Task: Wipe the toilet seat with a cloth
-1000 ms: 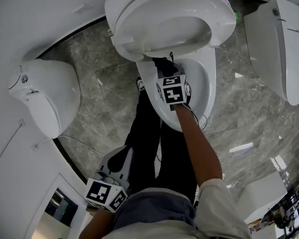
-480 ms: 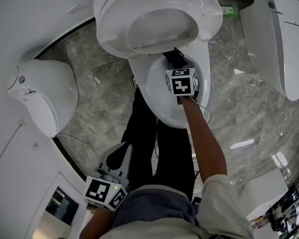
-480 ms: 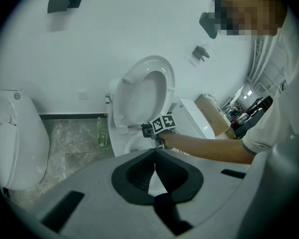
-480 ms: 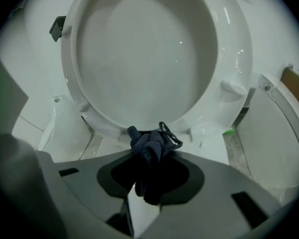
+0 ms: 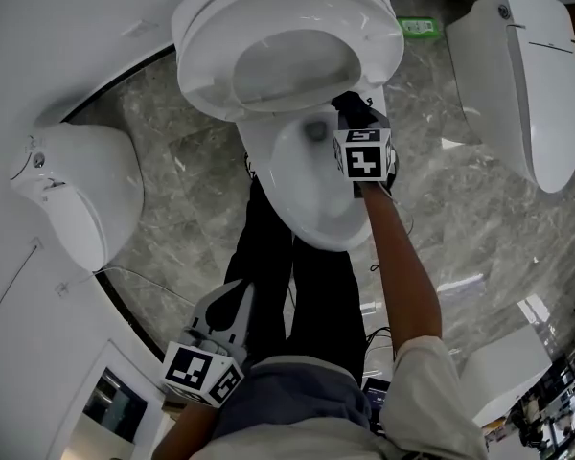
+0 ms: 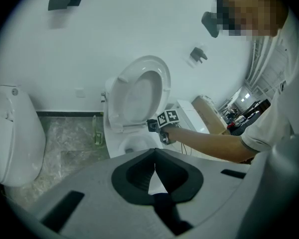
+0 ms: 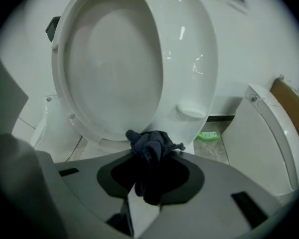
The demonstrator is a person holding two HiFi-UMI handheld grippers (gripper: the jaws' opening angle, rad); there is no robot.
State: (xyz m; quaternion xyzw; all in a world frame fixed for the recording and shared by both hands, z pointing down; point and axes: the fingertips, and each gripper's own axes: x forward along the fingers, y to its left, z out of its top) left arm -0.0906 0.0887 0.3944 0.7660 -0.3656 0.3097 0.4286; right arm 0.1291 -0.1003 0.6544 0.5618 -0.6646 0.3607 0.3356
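The white toilet (image 5: 311, 185) stands with its seat (image 5: 287, 41) raised against the wall. My right gripper (image 5: 356, 121) is shut on a dark blue cloth (image 5: 348, 106) and is over the bowl's back right rim, just below the raised seat. In the right gripper view the bunched cloth (image 7: 149, 151) sticks out of the right gripper (image 7: 148, 158), close under the seat's ring (image 7: 189, 59); I cannot tell if it touches. My left gripper (image 5: 232, 300) is shut and empty, held low by the person's hip. In its own view the left gripper (image 6: 154, 154) points at the toilet (image 6: 139, 91).
Two more white toilets stand on the grey marble floor, one to the left (image 5: 77, 195) and one to the right (image 5: 522, 80). A green bottle (image 5: 417, 27) lies by the wall. The person's dark trouser legs (image 5: 287, 276) stand before the bowl.
My right gripper has carried the cloth to the right, from the middle of the bowl's back to its back right rim. The left gripper has hardly shifted.
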